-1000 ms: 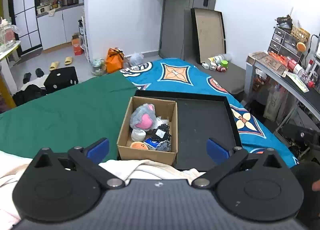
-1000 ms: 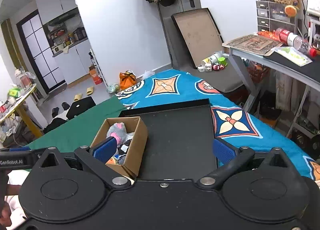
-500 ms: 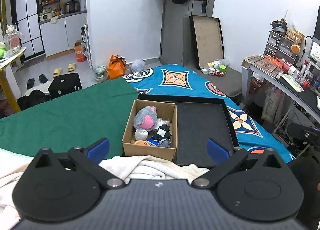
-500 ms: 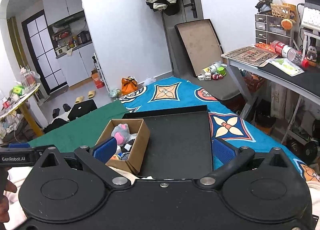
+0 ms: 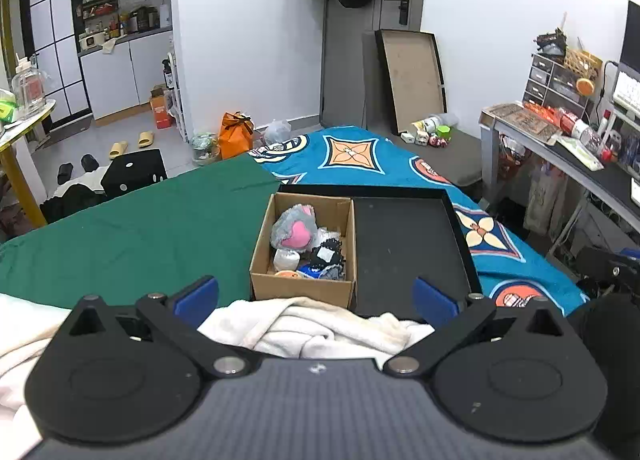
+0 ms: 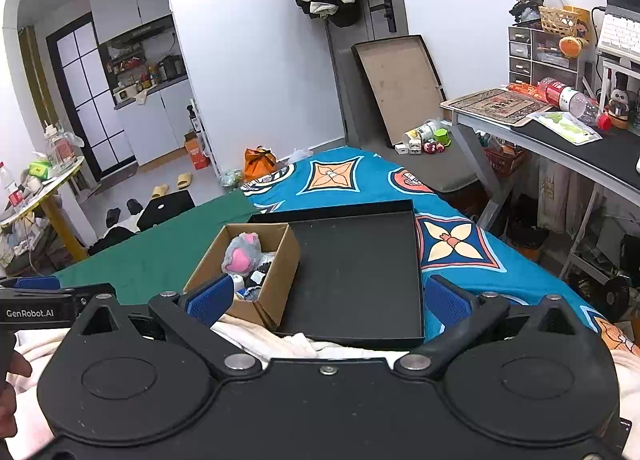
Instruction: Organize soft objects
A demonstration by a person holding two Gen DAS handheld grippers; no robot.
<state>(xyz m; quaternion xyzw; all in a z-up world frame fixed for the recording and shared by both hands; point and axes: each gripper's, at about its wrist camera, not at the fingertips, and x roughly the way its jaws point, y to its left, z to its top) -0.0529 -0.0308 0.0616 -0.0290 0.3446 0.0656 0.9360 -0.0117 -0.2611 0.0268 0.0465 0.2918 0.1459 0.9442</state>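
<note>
A cardboard box (image 5: 304, 287) (image 6: 280, 280) stands in the left part of a black tray (image 5: 408, 236) (image 6: 356, 260) on the bed. Inside lie several soft toys, among them a grey plush with a pink heart (image 5: 294, 226) (image 6: 241, 252). My left gripper (image 5: 316, 296) hangs open well back from the box, above a cream blanket (image 5: 320, 324). My right gripper (image 6: 328, 298) is also open and empty, held back over the same blanket (image 6: 264, 340). The left gripper's body (image 6: 36, 300) shows at the left edge of the right wrist view.
A green sheet (image 5: 140, 232) covers the bed's left side and a blue patterned sheet (image 5: 360, 156) the right. A desk (image 6: 560, 132) with clutter stands at right. Bags, slippers and a flat board lie on the floor by the far door.
Both grippers have drawn back and risen, so the box and tray look smaller and farther away. Both stay open and empty.
</note>
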